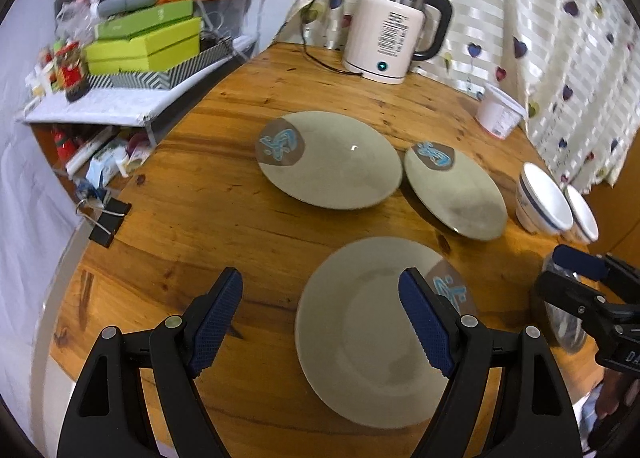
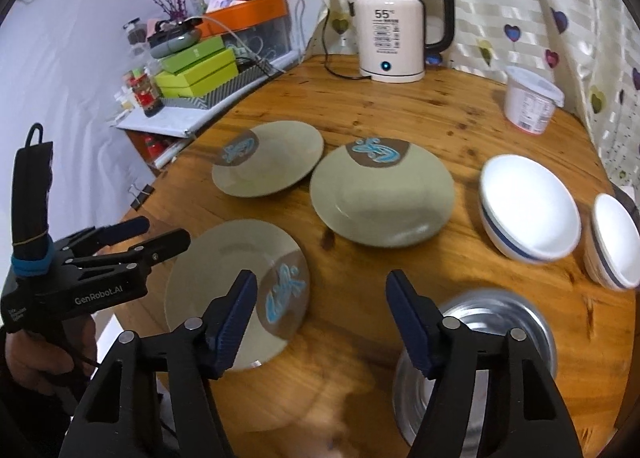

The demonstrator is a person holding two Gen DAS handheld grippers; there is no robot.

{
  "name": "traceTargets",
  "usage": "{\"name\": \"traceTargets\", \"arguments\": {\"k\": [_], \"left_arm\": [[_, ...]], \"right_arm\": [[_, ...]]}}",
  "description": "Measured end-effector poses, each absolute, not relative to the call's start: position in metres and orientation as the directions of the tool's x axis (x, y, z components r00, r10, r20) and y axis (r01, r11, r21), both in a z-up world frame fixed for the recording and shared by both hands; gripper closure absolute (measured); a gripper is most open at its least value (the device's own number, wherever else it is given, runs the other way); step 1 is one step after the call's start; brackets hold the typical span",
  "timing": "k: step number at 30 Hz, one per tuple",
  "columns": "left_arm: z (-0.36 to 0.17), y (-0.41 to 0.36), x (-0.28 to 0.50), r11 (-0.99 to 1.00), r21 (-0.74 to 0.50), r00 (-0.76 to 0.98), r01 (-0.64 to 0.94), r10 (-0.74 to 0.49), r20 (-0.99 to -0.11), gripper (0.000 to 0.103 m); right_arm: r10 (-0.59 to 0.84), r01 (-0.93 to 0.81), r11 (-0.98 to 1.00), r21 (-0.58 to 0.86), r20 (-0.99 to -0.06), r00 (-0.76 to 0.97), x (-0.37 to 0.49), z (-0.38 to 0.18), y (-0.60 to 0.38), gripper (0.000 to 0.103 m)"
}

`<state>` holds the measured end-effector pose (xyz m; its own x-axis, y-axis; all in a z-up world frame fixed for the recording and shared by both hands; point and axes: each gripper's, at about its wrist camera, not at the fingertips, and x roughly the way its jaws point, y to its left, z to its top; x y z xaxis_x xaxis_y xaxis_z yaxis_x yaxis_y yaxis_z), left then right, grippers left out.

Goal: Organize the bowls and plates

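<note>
Both the left gripper [image 1: 320, 322] and the right gripper [image 2: 320, 322] are hovering wide open and holding nothing. Near the bench's [image 2: 400, 110] front edge, one plate [image 2: 224, 290] and a steel bowl [image 2: 496, 326] are sitting apart; farther in, two plates [image 2: 384, 198] and two white bowls [image 2: 528, 206] toward the right edge are lying unstacked, so sorting is barely starting.

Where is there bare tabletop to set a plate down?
Bare wood lies between the white electric kettle and the two far grey-green plates, and left of the nearest grey-green plate toward the black binder clip. The right side is crowded: white bowls, steel bowl.
</note>
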<state>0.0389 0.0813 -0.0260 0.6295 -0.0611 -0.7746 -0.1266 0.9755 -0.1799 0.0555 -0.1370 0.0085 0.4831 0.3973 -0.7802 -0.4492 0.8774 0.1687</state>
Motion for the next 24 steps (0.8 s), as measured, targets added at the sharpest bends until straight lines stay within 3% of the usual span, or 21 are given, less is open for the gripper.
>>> {"name": "traceTargets", "arguments": {"k": [13, 24], "left_arm": [[-0.023, 0.118, 0.074, 0.953, -0.261, 0.644, -0.157, -0.102, -0.758, 0.022], [-0.036, 0.132, 0.103, 0.943, -0.281, 0.632, -0.177, -0.11, -0.767, 0.022]], "right_arm": [[0.423, -0.507, 0.846, 0.168, -0.789, 0.445, 0.113, 0.016, -0.098, 0.042], [0.427, -0.528, 0.829, 0.184, -0.818, 0.385, 0.166, 0.007, -0.071, 0.054]]}}
